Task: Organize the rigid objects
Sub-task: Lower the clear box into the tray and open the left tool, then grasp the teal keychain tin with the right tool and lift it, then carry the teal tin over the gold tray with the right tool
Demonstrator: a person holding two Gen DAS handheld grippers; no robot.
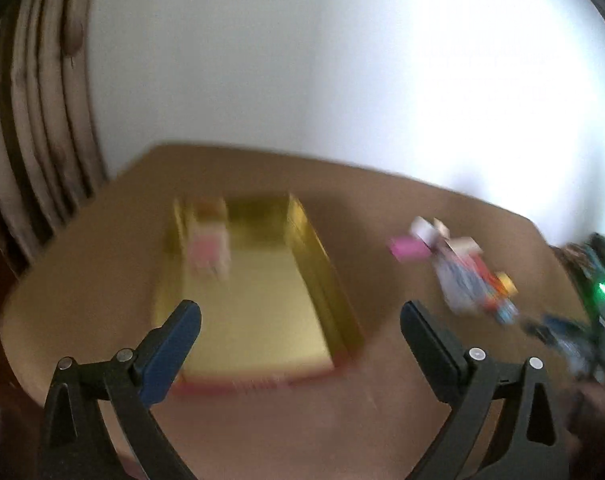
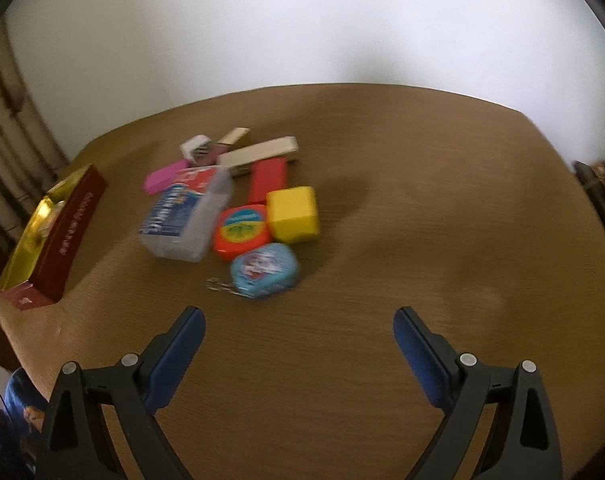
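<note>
The table [image 2: 382,240] looks like matt brown wood with a fine grain; the open box [image 2: 68,236] has a matt dark red outside and a shiny, foil-like gold lining [image 1: 262,280]; the clear case [image 2: 184,216] looks like thin, slightly cloudy plastic over a printed insert. The yellow block [image 2: 292,214], the red bar [image 2: 267,180] and the pink bar [image 2: 164,176] look like smooth plastic with little shine; the orange round case [image 2: 241,232] and blue round case [image 2: 264,270] look glossier, with printed tops; both grippers' fingers [image 2: 174,356] look matt black plastic with matt blue pads [image 1: 168,354].
</note>
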